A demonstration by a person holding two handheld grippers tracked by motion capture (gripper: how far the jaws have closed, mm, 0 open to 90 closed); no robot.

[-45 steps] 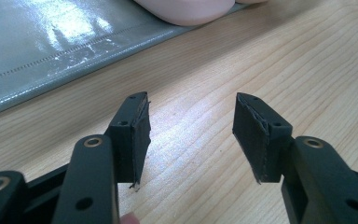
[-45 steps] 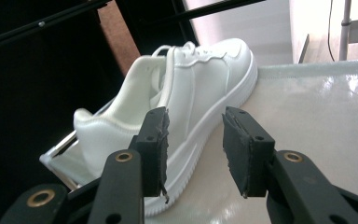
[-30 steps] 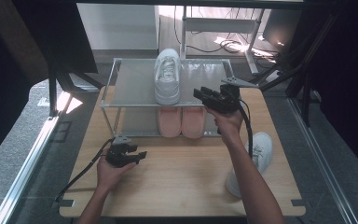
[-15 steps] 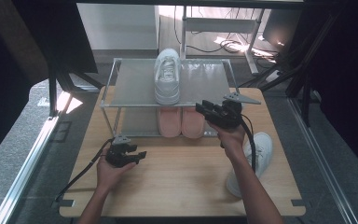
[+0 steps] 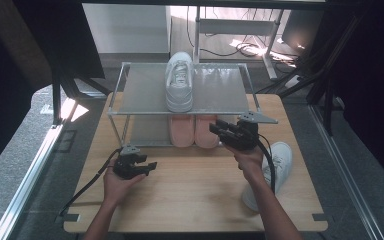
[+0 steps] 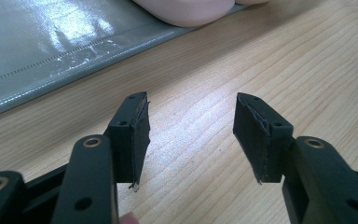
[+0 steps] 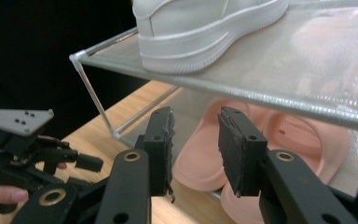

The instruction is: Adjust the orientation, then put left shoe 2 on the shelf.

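Judging by their look, the pink foam slippers (image 7: 242, 154) on the rack's lower shelf (image 5: 145, 131), at twelve o'clock from the half-open, empty, just-narrowing right gripper (image 7: 196, 154), should be light, soft and squashable; a toe edge is best pinched. The left gripper (image 6: 189, 135) is held wide, empty.

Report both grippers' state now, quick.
Left gripper: open, nothing between its jaws, low over the table.
Right gripper: open, holding nothing, jaws just closing a bit, aimed at the pink slippers.
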